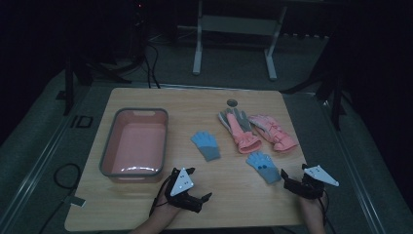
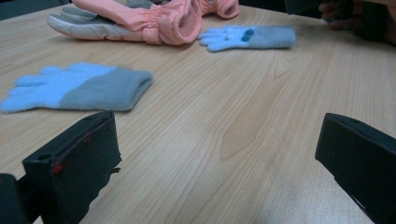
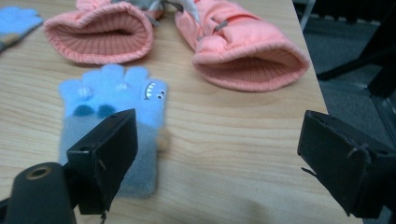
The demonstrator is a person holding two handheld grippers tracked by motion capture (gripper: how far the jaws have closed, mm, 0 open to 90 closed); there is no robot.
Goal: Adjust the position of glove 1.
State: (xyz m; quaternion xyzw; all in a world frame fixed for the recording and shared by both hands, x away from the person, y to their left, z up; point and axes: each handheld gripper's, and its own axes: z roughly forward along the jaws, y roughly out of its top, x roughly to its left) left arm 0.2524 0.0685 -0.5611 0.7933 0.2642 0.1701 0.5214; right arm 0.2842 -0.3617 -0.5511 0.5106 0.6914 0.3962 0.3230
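You sit in a dim room; light falls mainly on the pale wood desk (image 1: 146, 100) before you, its grain running lengthwise. Around it lies a grey floor (image 1: 234, 63), dark at the edges. Beyond the far edge stands a white frame (image 1: 234, 24) on two legs. Black cables (image 1: 152, 63) trail across the floor at left, beside a dark stand (image 1: 69, 83).

Wooden desk (image 1: 229, 190) carries a pink basin (image 1: 134, 143); two blue gloves (image 1: 206, 145) (image 1: 263, 166); two pink gloves (image 1: 240, 130) (image 1: 272, 131).
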